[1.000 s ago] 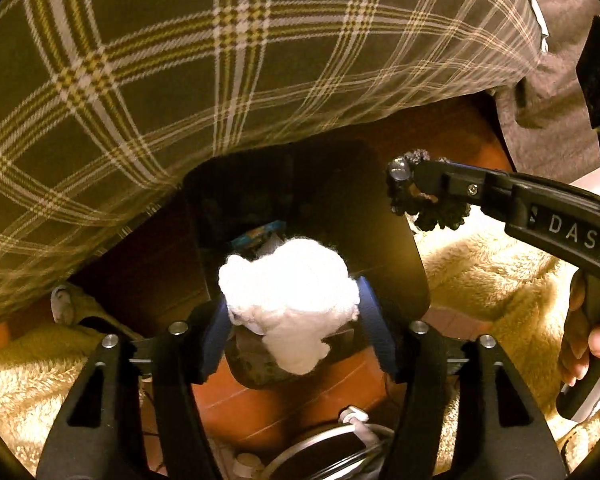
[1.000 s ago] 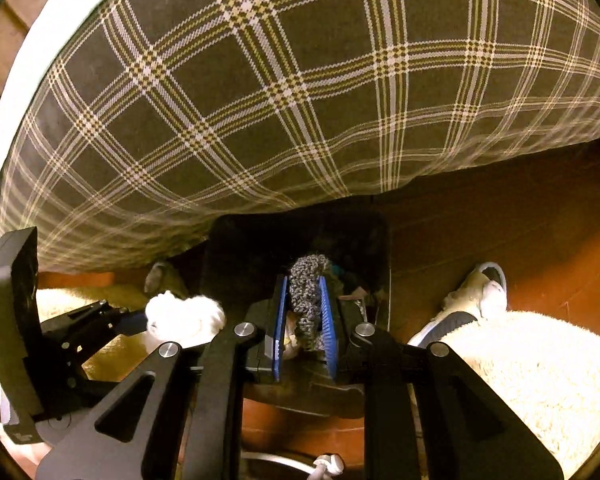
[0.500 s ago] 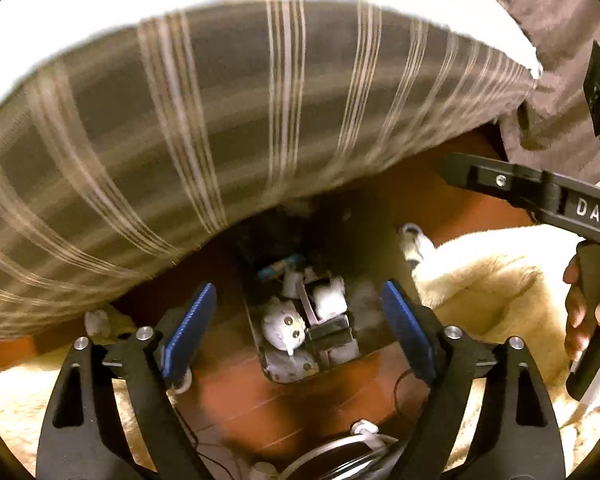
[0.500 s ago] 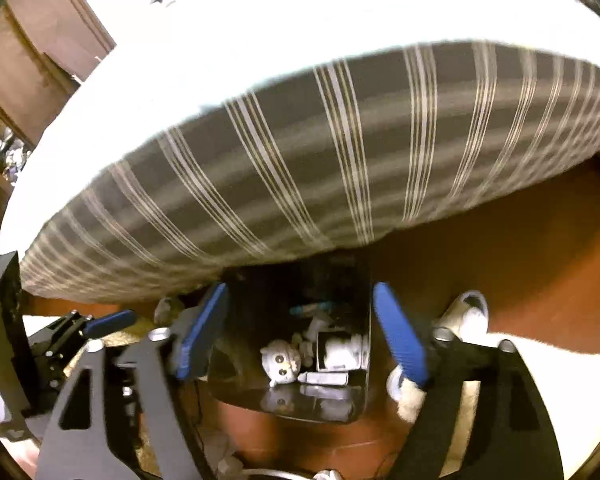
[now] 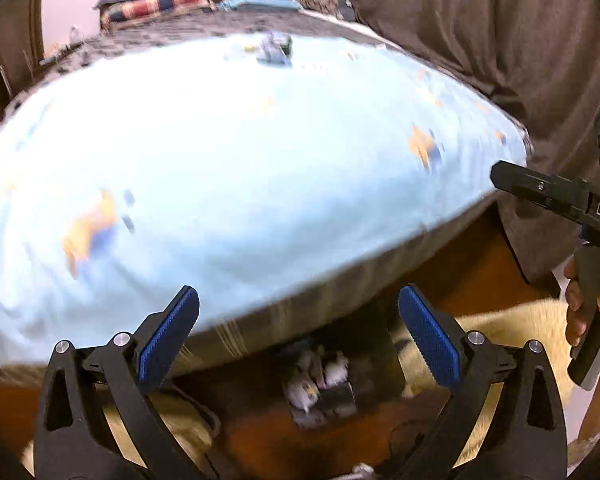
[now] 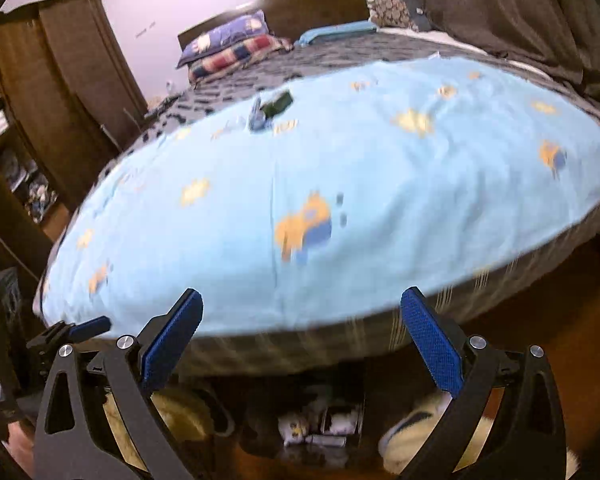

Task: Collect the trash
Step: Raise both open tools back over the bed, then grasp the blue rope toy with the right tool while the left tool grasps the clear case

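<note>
We released both loads into bin (image 5: 324, 380); left gripper (image 5: 298, 332) and right gripper (image 6: 300, 336) opening wide, empty, now above bed (image 6: 340, 200) edge.

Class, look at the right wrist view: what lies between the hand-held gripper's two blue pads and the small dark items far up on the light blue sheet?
Only bare light blue sheet with yellow-and-blue printed figures; right hand-held gripper, jaws opening, holds nothing. The small dark items lie further up.

The dark rectangular trash bin (image 5: 332, 384) sits low on the floor, its mouth unobstructed from above. The light-blue printed bedspread's (image 6: 340, 184) edge overhangs just behind it
</note>
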The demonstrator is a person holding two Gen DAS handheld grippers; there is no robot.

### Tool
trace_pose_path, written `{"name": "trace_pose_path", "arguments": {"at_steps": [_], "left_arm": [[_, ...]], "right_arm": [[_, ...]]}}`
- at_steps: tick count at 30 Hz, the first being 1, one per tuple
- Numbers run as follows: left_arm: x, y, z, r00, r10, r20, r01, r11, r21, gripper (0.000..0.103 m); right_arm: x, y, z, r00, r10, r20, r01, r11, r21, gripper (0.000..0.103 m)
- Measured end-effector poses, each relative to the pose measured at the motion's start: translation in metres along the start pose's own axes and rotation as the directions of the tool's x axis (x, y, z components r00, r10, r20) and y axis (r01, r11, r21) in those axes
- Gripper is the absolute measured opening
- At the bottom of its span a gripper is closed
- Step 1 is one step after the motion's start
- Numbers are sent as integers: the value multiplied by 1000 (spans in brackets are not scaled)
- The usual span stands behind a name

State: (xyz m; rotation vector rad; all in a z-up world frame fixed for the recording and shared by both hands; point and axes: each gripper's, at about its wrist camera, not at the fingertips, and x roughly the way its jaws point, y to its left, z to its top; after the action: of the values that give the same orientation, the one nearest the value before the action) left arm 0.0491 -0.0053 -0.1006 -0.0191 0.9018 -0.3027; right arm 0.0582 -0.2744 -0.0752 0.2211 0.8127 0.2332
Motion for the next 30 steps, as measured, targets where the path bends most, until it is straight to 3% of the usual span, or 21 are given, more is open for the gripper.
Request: {"name": "trace_pose_path", "arguments": {"at_steps": [11,20,30], "left_arm": [[13,34,91,995,56,78,-55,998,-19,95],[69,63,149,993,112,34,-111,993,-26,95],[119,105,181,990,140,-14,-140,988,-59,95]], "right_arm": [[33,17,87,998,-25,52,29,997,-72,100],[104,30,140,999,-25,26,27,996,-83,100],[197,50,175,999,-9,-49,5,995,-95,100]]}}
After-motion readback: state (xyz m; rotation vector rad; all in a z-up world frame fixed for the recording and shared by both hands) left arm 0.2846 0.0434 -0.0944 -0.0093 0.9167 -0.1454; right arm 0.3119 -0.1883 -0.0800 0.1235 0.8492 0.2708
